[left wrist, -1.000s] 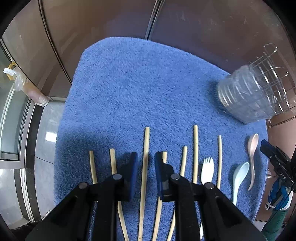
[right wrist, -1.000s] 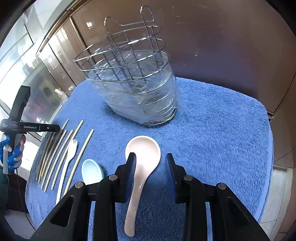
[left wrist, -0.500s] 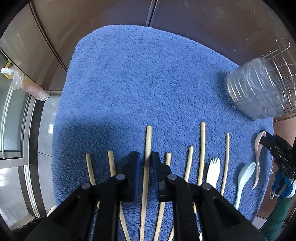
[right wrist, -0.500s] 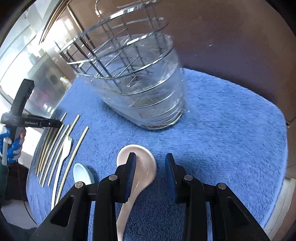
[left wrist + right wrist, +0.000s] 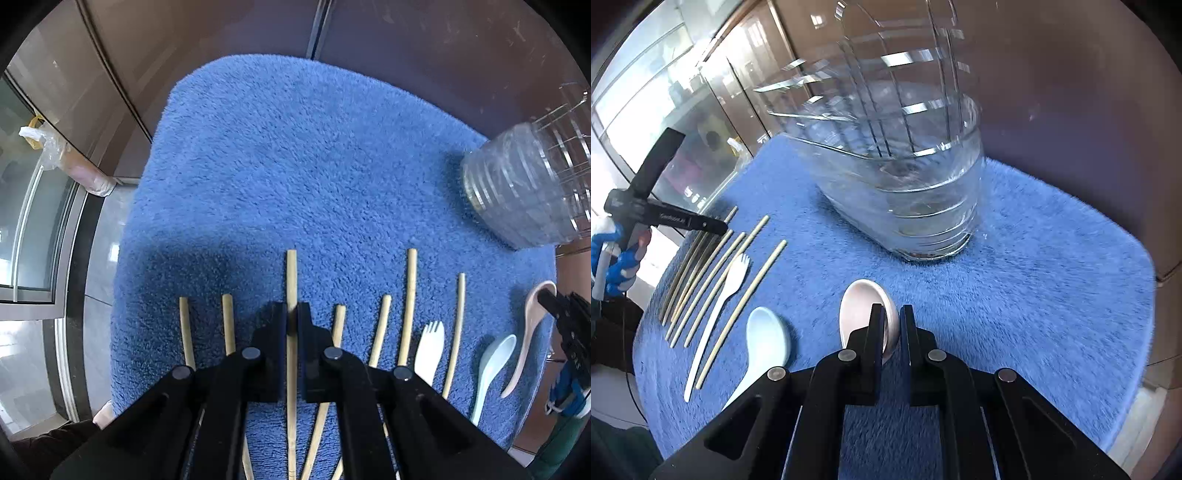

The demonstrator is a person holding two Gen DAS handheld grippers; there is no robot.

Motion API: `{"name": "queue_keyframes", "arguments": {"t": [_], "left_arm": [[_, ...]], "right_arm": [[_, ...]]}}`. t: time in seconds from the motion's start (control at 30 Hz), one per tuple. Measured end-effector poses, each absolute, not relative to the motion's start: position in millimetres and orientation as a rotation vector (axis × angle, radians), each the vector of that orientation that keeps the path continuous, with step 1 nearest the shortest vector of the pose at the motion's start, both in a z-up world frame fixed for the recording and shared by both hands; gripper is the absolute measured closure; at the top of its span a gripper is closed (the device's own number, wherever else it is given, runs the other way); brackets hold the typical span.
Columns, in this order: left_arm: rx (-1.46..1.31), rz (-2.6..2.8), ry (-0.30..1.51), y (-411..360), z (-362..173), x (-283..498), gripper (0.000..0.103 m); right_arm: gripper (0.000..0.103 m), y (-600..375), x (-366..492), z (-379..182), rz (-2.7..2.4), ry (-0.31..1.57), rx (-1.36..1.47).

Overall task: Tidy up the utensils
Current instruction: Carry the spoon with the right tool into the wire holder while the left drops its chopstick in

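Note:
Several bamboo chopsticks lie side by side on a blue towel point(image 5: 295, 147). My left gripper point(image 5: 292, 314) points down and is shut on the middle chopstick point(image 5: 291, 269), which runs back between the jaws. My right gripper point(image 5: 892, 314) has its jaws closing on the rim of the pink spoon point(image 5: 858, 306); the bowl's edge sits pinched between the pads. In the left wrist view the pink spoon point(image 5: 532, 325) stands tipped on its side. A light blue spoon point(image 5: 764, 339) and a white spork point(image 5: 735, 273) lie between it and the chopsticks.
A wire utensil rack in a clear plastic tub point(image 5: 905, 184) stands on the towel just beyond the pink spoon. A gloved hand point(image 5: 617, 266) holds the left gripper point(image 5: 716, 225) at the towel's left edge. Brown cabinet panels and glass surround the towel.
The left jaws closed onto the middle chopstick. The right jaws narrowed onto the pink spoon's bowl, which tipped onto its side, and the right hand rolled and came closer to the rack.

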State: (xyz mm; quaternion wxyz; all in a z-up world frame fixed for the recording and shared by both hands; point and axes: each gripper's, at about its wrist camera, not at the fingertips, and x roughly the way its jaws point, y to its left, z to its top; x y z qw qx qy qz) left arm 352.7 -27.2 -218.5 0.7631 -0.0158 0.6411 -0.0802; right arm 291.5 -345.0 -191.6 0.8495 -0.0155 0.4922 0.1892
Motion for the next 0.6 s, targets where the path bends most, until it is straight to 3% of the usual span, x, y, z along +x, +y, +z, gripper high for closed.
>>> {"name": "queue_keyframes", "arguments": {"t": [0.37, 0.6], "left_arm": [[-0.029, -0.207, 1.088, -20, -132, 299, 0.098], [-0.111, -0.275, 0.830, -20, -48, 273, 0.098]], "right_arm": [[0.096, -333, 220, -131, 0.276, 0.840, -0.130], [0.095, -329, 192, -74, 0.190, 0.655, -0.146]]}}
